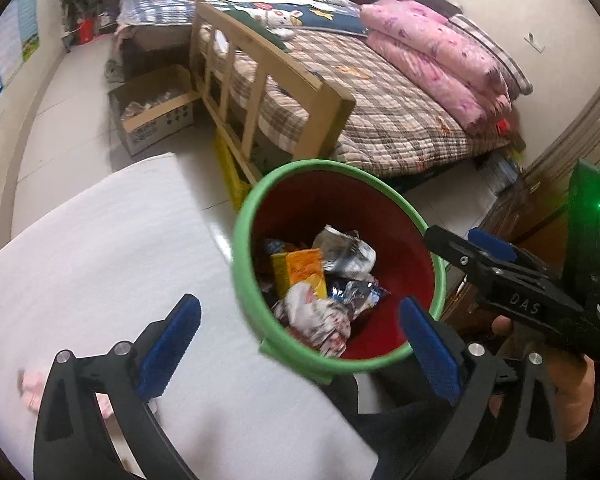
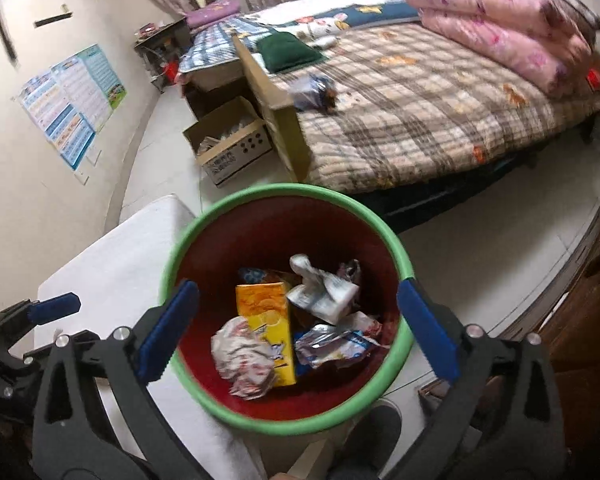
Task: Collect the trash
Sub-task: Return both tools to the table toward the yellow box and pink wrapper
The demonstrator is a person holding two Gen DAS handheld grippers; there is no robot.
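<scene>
A red bin with a green rim (image 1: 244,216) (image 2: 284,190) stands beside a white tabletop (image 1: 100,260). Inside lie a yellow carton (image 1: 300,270) (image 2: 266,328), a crumpled white and red wrapper (image 1: 320,316) (image 2: 244,360) and silver wrappers (image 2: 324,292). My left gripper (image 1: 300,306) hangs open over the bin's near rim with nothing between its fingers. My right gripper (image 2: 298,288) is open above the bin and also holds nothing; the left wrist view shows it (image 1: 460,240) at the bin's right edge. A blurred blue wrapper (image 2: 314,90) lies on the bed.
A plaid bed (image 2: 420,112) with a wooden footboard (image 1: 260,80) and folded pink quilts (image 1: 440,60) fills the back. A cardboard box (image 2: 232,148) sits on the floor. A small pink item (image 1: 32,384) lies on the tabletop. Brown wooden furniture (image 2: 580,320) stands at right.
</scene>
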